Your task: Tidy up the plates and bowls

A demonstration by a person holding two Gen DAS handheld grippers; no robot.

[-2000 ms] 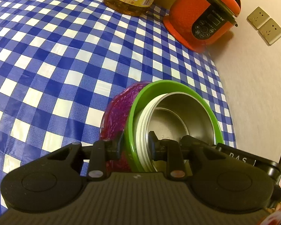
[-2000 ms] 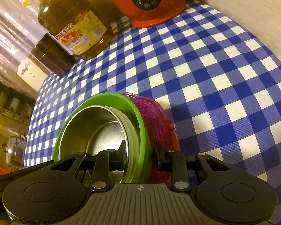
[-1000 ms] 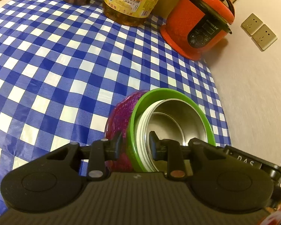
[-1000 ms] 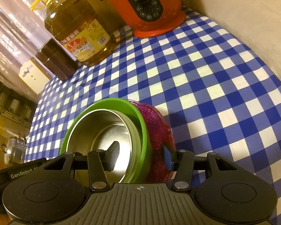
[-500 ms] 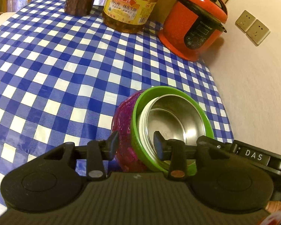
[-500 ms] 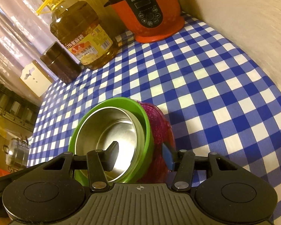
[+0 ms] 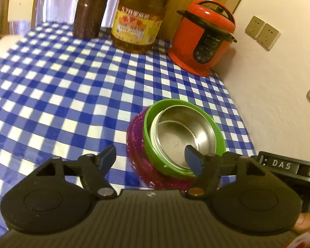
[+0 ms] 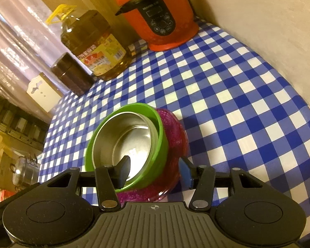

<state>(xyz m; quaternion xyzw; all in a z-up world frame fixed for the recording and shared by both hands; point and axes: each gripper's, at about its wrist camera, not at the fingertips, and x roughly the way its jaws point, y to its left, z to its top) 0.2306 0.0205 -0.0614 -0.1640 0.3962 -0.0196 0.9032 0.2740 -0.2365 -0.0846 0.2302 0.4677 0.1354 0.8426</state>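
A green bowl (image 7: 153, 144) with a steel inner bowl (image 7: 184, 132) sits stacked on a purple glittery plate (image 7: 136, 142) on the blue checked tablecloth. My left gripper (image 7: 153, 159) is open, its fingers spread wide and just short of the stack. In the right wrist view the green bowl (image 8: 161, 144), steel bowl (image 8: 122, 140) and purple plate (image 8: 175, 136) show too. My right gripper (image 8: 155, 169) is open, its fingers either side of the stack's near rim without gripping it.
A red electric cooker (image 7: 202, 39), a large oil bottle (image 7: 138, 20) and a dark brown jar (image 7: 88, 14) stand at the table's far edge. A wall with sockets (image 7: 262, 33) runs along the right. The right gripper's body (image 7: 283, 165) shows in the left view.
Both grippers have let go of the stack's rim, opened wide and drawn back. The stack now rests on the tablecloth.
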